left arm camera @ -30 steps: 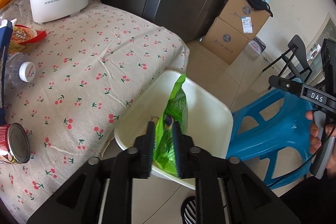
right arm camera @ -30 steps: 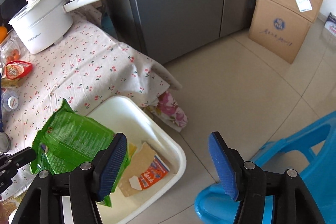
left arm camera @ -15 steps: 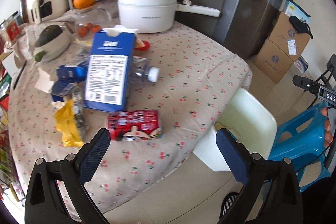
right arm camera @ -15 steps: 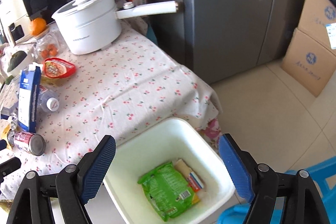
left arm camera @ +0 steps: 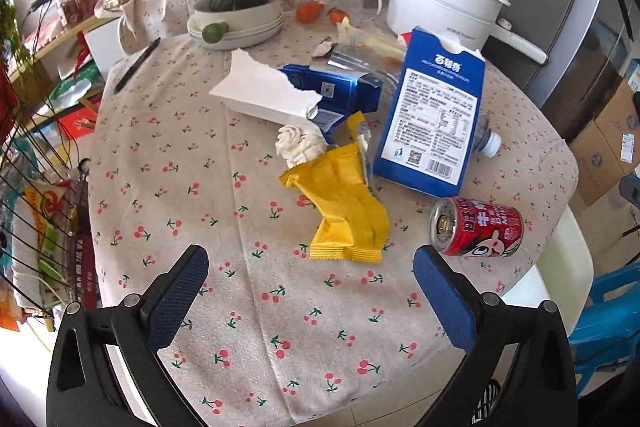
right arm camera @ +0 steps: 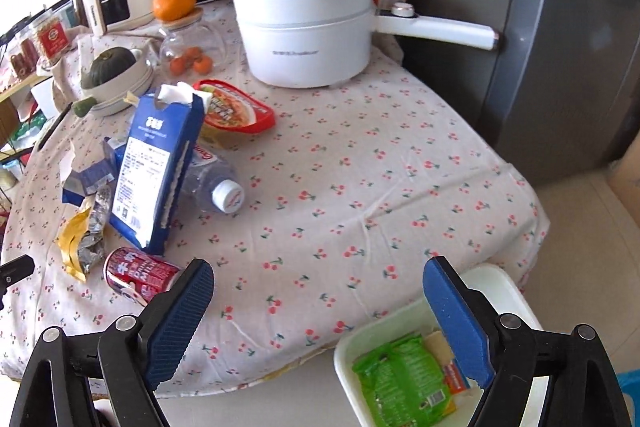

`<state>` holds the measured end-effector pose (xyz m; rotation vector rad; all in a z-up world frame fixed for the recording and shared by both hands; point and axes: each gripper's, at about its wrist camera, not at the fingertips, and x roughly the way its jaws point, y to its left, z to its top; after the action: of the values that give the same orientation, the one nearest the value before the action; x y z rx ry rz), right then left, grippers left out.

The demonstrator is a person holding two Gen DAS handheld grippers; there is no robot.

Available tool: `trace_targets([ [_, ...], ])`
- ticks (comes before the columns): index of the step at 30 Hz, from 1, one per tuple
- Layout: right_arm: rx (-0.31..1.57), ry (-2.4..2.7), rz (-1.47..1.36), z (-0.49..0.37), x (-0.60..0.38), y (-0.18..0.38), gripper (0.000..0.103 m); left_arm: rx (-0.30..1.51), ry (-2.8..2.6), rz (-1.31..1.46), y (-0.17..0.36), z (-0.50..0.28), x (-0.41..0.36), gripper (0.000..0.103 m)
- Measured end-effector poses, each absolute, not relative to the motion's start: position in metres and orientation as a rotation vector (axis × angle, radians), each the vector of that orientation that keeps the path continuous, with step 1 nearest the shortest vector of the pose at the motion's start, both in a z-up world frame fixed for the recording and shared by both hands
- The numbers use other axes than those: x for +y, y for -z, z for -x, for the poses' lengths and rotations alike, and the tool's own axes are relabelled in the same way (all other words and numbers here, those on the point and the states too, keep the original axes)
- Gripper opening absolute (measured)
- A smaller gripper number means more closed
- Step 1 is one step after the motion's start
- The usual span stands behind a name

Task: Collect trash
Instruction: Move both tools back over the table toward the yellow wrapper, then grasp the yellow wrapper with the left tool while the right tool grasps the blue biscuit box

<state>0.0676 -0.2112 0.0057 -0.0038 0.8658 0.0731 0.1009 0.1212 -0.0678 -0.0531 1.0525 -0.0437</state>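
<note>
Trash lies on the cherry-print tablecloth [left arm camera: 192,211]: a yellow wrapper [left arm camera: 344,207], a red can [left arm camera: 476,227] on its side, a blue carton [left arm camera: 432,115], a crumpled tissue [left arm camera: 298,143], a torn blue box [left arm camera: 332,91] and a plastic bottle [right arm camera: 212,183]. My left gripper [left arm camera: 310,293] is open and empty, just short of the yellow wrapper. My right gripper [right arm camera: 318,319] is open and empty over the table's edge. The white bin [right arm camera: 348,359] beside the table holds a green packet [right arm camera: 400,383]. The can [right arm camera: 140,275] and carton [right arm camera: 156,163] also show in the right wrist view.
A white pot [right arm camera: 308,31] with a long handle, a bowl with a squash [left arm camera: 236,11], a glass jar [right arm camera: 188,43] topped by an orange, and a microwave stand at the back. A grey fridge [right arm camera: 560,27] is on the right. A wire rack [left arm camera: 36,219] stands left.
My left gripper let go of the green packet into the bin, opened, and swung back over the table to face the yellow wrapper. My right gripper rose and turned toward the table.
</note>
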Motion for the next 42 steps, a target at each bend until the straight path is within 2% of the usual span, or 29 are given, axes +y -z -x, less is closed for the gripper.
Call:
trace_targets([
  [6,0.893,-0.108,0.019,-0.08,-0.177,0.006,0.089,1.112,0.084,0.271,0.085,-0.12,0.132,0.099],
  [7,0.897,-0.111,0.019,-0.081,-0.174,0.008,0.089,1.126,0.102,0.286,0.088,-0.123,0.129,0.095],
  [9,0.905,-0.114,0.017,-0.084,-0.17,0.011,0.089,1.155,0.126,0.288,0.096,-0.129,0.123,0.085],
  [11,0.91,-0.114,0.013,-0.085,-0.167,0.014,0.089,1.178,0.141,0.289,0.105,-0.134,0.117,0.068],
  [12,0.913,-0.112,0.011,-0.086,-0.166,0.014,0.089,1.185,0.139,0.291,0.109,-0.136,0.115,0.063],
  [14,0.916,-0.108,0.008,-0.087,-0.165,0.016,0.089,1.195,0.143,0.298,0.114,-0.139,0.114,0.038],
  [17,0.92,-0.104,0.009,-0.088,-0.163,0.017,0.089,1.179,0.15,0.319,0.114,-0.139,0.116,0.019],
  [22,0.912,-0.106,0.013,-0.091,-0.159,0.017,0.089,1.123,0.145,0.301,0.096,-0.132,0.12,0.015],
  [34,0.909,-0.334,-0.134,-0.13,-0.133,0.029,0.088,0.982,0.132,0.307,0.043,-0.093,0.169,0.014],
  [42,1.03,-0.463,-0.234,-0.173,-0.116,0.084,0.062,0.988,0.136,0.289,0.045,-0.083,0.183,0.014],
])
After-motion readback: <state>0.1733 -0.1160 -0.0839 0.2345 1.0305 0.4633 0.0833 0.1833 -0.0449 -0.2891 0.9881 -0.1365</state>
